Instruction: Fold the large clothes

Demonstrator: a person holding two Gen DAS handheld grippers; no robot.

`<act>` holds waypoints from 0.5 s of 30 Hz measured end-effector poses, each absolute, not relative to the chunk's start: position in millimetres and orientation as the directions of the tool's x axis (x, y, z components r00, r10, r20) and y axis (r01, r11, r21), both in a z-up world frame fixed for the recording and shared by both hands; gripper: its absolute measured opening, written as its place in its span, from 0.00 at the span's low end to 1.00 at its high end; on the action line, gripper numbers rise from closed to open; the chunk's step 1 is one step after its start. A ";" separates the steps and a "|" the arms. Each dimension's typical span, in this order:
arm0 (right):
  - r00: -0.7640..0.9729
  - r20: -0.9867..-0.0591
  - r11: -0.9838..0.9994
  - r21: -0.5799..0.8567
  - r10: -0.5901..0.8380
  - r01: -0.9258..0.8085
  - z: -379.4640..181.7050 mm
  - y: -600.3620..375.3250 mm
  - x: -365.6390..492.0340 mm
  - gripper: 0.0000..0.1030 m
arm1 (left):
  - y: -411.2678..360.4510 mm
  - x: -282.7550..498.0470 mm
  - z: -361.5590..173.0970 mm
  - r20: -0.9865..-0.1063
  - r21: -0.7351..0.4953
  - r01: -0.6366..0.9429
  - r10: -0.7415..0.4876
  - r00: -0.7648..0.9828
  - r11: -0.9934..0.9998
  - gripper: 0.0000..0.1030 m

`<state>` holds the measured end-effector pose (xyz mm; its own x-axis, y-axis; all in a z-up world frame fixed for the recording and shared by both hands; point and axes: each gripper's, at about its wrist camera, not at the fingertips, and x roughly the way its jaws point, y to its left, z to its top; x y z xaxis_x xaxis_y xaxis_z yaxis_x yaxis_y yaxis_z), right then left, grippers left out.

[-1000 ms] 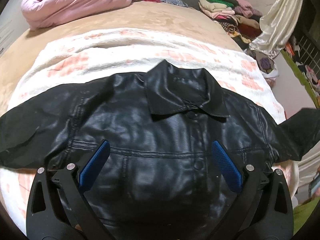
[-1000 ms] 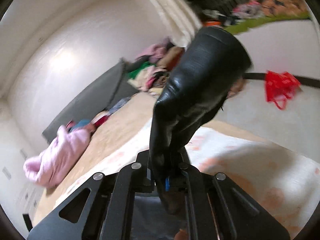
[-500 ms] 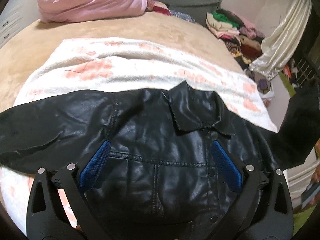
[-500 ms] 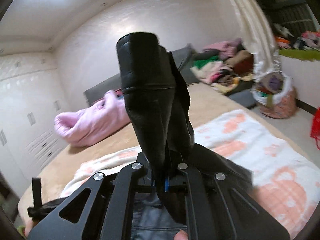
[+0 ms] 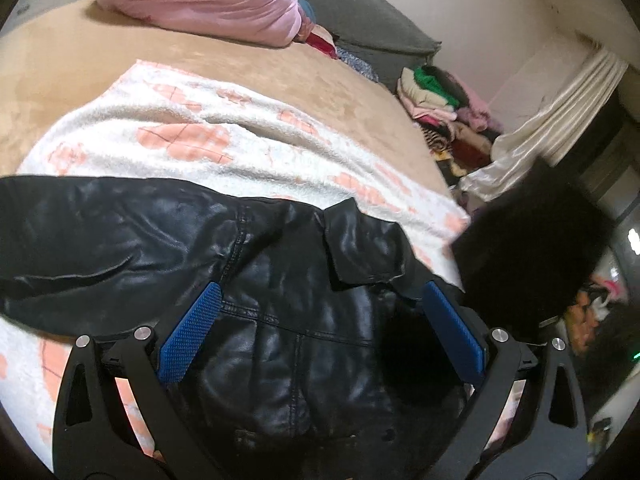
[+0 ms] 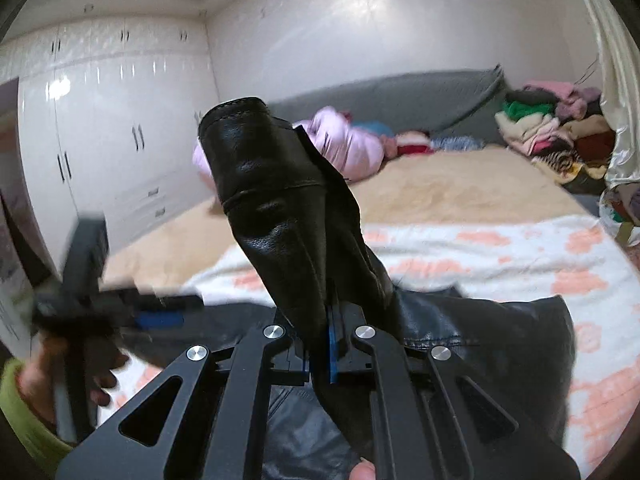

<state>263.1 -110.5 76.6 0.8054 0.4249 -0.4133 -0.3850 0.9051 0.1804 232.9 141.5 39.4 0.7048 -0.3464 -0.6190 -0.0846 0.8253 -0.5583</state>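
Note:
A black leather jacket (image 5: 280,288) lies front up on a white and peach blanket (image 5: 200,136) on the bed. Its collar (image 5: 360,248) points away from me and one sleeve (image 5: 80,240) stretches to the left. My left gripper (image 5: 320,328) is open and empty, low over the jacket's chest. My right gripper (image 6: 320,356) is shut on the jacket's other sleeve (image 6: 280,208), which stands up from the jaws over the jacket body (image 6: 500,340). That raised sleeve (image 5: 532,248) shows blurred at the right of the left wrist view. The left gripper (image 6: 120,312) shows blurred in the right wrist view.
A pink padded coat (image 5: 208,0) lies at the head of the tan bed (image 5: 60,72), against a grey headboard (image 6: 400,96). A pile of folded clothes (image 5: 444,104) and a cream curtain (image 5: 560,112) stand beyond the bed's far right side. White wardrobes (image 6: 100,128) line the left wall.
The right gripper has swung the held sleeve from out beside the bed to over the jacket body. The left gripper has turned and shifted leftward over the jacket, staying open.

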 end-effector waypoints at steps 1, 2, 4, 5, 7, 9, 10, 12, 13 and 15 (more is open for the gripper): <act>0.799 -0.429 0.906 0.169 0.421 -0.387 68.0 -102.1 268.0 0.05 | 143.6 232.5 39.6 -0.615 -0.563 -0.086 -0.348 0.707 0.822 0.92; 0.789 -0.451 0.907 0.150 0.416 -0.393 58.5 -88.6 267.7 0.05 | 146.7 231.6 39.5 -0.610 -0.570 -0.089 -0.348 0.712 0.817 0.92; 0.773 -0.486 0.909 0.132 0.407 -0.395 41.6 -71.6 272.6 0.05 | 151.4 230.6 39.2 -0.601 -0.582 -0.092 -0.351 0.718 0.808 0.92; 0.759 -0.510 0.909 0.133 0.404 -0.394 29.5 -60.7 273.2 0.05 | 153.9 230.5 38.7 -0.594 -0.593 -0.089 -0.360 0.720 0.801 0.92; 0.744 -0.546 0.916 0.124 0.385 -0.383 11.0 -52.5 279.2 0.05 | 158.2 231.1 36.5 -0.580 -0.615 -0.082 -0.379 0.721 0.784 0.92; 0.728 -0.570 0.917 0.127 0.380 -0.379 -3.3 -55.4 285.1 0.06 | 160.4 232.4 34.0 -0.575 -0.629 -0.076 -0.397 0.716 0.774 0.92; 0.719 -0.586 0.918 0.123 0.373 -0.376 -10.5 -51.0 286.7 0.06 | 161.0 233.6 32.1 -0.573 -0.637 -0.073 -0.408 0.711 0.768 0.92; 0.708 -0.598 0.916 0.119 0.375 -0.384 -26.5 -41.3 281.6 0.10 | 162.0 236.4 25.7 -0.572 -0.652 -0.072 -0.427 0.701 0.755 0.92; 0.704 -0.603 0.915 0.115 0.374 -0.387 -29.0 -41.7 281.9 0.10 | 162.3 237.7 22.8 -0.571 -0.661 -0.073 -0.437 0.695 0.747 0.92; 0.692 -0.623 0.913 0.094 0.364 -0.396 -36.3 -34.4 281.2 0.13 | 162.7 240.4 17.8 -0.572 -0.669 -0.071 -0.451 0.686 0.740 0.92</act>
<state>281.2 -34.4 -36.3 0.6921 0.3642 -0.6232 -0.3963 0.9133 0.0937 240.4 162.7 17.8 0.6856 -0.4508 -0.5716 -0.0708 0.7402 -0.6686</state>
